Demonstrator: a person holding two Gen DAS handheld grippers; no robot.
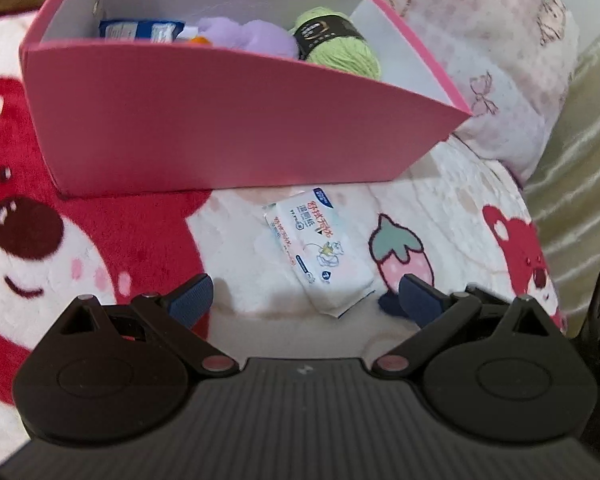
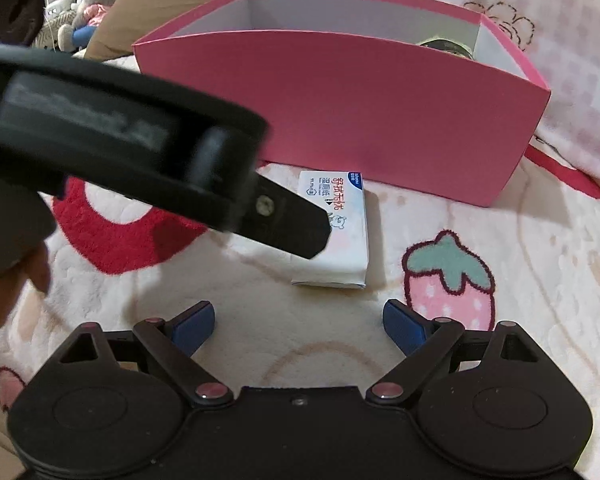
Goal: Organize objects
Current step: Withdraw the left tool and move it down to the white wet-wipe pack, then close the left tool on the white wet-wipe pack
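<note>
A small rectangular wet-wipe pack (image 1: 323,249) is seen lying flat on a fleecy blanket (image 1: 260,308), just ahead of the left gripper (image 1: 304,294) and slightly toward its right finger. The pack is wrapped in glossy white film, tinted pale pink and blue, with red and dark printed characters, a small cartoon figure and a blue corner tab; its ends are folded and sealed. The left gripper is held wide apart, with nothing between its ribbed blue pads (image 1: 190,300).

From the right wrist view the same pack (image 2: 340,240) is found ahead of the right gripper (image 2: 298,322), whose jaws are likewise spread and empty. Part of the pack is covered there by the dark body of the left gripper (image 2: 140,152), which crosses from the left.

Beyond the pack, a pink cardboard box (image 1: 220,120) with smooth matte walls and a white interior is set on the blanket. Inside it are seen a ball of green yarn (image 1: 340,46) with a black band, a soft purple plush item (image 1: 252,36) and a blue-and-white packet (image 1: 140,30). The blanket is printed with red bears and a pink strawberry (image 2: 450,280).
</note>
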